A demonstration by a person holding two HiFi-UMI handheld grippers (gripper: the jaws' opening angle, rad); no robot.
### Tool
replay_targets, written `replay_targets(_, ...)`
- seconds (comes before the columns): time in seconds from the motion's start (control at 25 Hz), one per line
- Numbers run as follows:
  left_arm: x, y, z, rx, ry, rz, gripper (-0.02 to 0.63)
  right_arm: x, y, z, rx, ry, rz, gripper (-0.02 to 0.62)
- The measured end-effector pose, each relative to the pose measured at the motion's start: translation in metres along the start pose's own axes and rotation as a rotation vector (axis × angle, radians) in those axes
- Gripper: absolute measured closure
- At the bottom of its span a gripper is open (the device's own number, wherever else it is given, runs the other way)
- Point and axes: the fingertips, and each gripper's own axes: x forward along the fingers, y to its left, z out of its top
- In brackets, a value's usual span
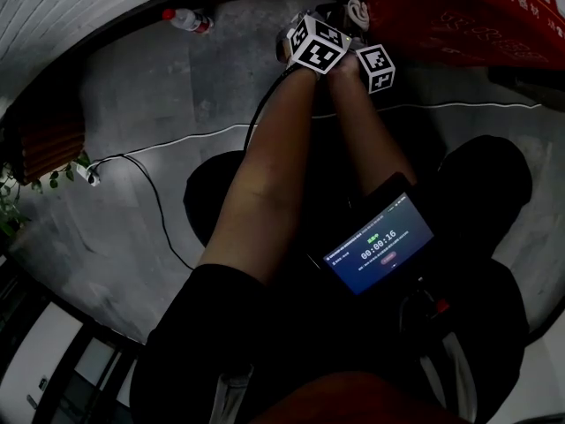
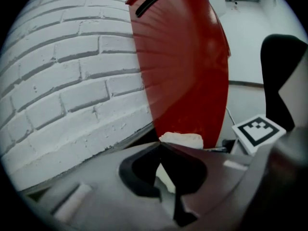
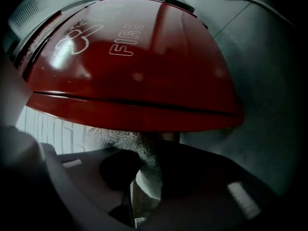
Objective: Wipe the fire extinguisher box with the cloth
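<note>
The red fire extinguisher box [image 1: 468, 14] stands on the floor at the top right of the head view, close to a white brick wall [image 2: 72, 81]. My left gripper [image 2: 161, 146] is shut on a white cloth [image 2: 181, 139], which sits against the foot of the box's red side [image 2: 185, 66]. My right gripper [image 3: 144, 152] is shut on a grey-looking fold of cloth [image 3: 142, 170] just under the box's lower edge [image 3: 134, 112], below the word FIRE. From above, the two marker cubes [image 1: 318, 44] [image 1: 377, 67] sit side by side at the box's left corner, hiding the jaws.
A plastic bottle [image 1: 185, 19] lies on the grey floor at the back left. A white cable [image 1: 177, 140] runs across the floor to a plug strip by a plant [image 1: 26, 193]. A lit screen [image 1: 380, 254] hangs at the person's chest.
</note>
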Motion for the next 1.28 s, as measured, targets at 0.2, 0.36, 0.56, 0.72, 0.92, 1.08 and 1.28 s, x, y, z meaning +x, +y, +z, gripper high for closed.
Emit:
replay_targets(0.2, 0.013, -0.005, -0.027, -0.018, 0.065, -0.004, 0.606, 0.006, -0.027, -0.005, 0.053, 0.021, -0.007, 0.497)
replay_targets(0.36, 0.023, -0.007, -0.047, -0.035, 0.109, -0.005, 0.606, 0.01, -0.053, -0.008, 0.054, 0.053, -0.049, 0.497)
replay_targets(0.56, 0.025, -0.007, -0.051, -0.048, 0.121, -0.003, 0.605, 0.005, -0.082, -0.012, 0.067, 0.073, -0.125, 0.497)
replay_targets(0.72, 0.023, -0.005, -0.05, -0.067, 0.122, 0.012, 0.604, 0.002, -0.086, -0.018, 0.141, 0.081, -0.112, 0.499)
replay_targets(0.92, 0.01, 0.007, -0.044, -0.131, 0.106, 0.079, 0.604, -0.003, -0.033, -0.025, -0.013, 0.188, 0.036, 0.505)
replay_targets(1.08, -0.012, 0.018, -0.04, -0.202, 0.076, 0.146, 0.604, -0.017, 0.02, -0.027, -0.19, 0.256, 0.132, 0.505)
replay_targets(1.28, -0.049, 0.027, -0.029, -0.273, 0.017, 0.224, 0.604, -0.049, 0.085, -0.035, -0.545, 0.334, 0.275, 0.505)
